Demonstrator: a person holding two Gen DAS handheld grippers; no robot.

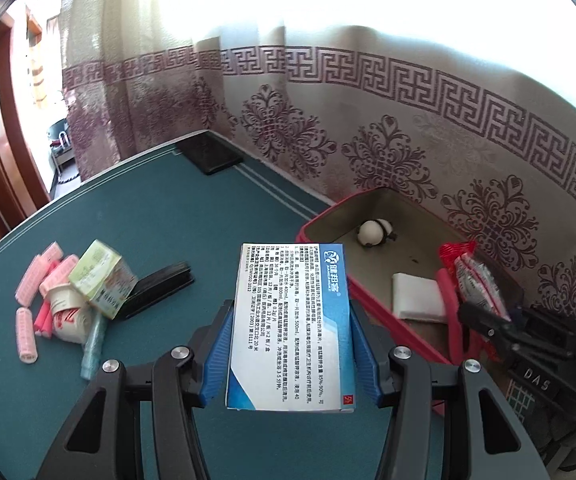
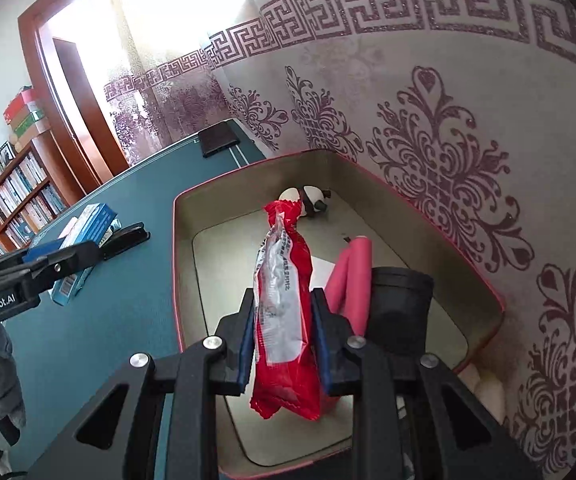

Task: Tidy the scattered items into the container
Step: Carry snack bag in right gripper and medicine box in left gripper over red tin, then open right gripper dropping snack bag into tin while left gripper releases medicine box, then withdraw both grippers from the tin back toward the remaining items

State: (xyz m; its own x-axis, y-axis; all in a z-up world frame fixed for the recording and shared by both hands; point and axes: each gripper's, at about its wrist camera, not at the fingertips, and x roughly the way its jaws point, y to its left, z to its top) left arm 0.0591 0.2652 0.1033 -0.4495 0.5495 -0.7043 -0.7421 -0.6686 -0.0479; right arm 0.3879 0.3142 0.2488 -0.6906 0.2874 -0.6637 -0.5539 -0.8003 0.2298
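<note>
Taking the red-rimmed container [image 2: 500,308] as reference: its far half is lying mostly open, a panda figure [image 2: 312,200] sitting at the far end. A pink roller [image 2: 352,280] and a black cup [image 2: 400,304] are crowding its near right side. The patterned curtain [image 2: 468,152] is blocking its right side. Left of it, bare green tabletop [image 1: 207,220] is offering passage, before the clutter pile [image 1: 75,292].

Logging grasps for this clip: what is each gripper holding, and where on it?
The left gripper clamps the blue-and-white medicine box by its long side edges. The right gripper pinches the red snack packet across its lower middle.
</note>
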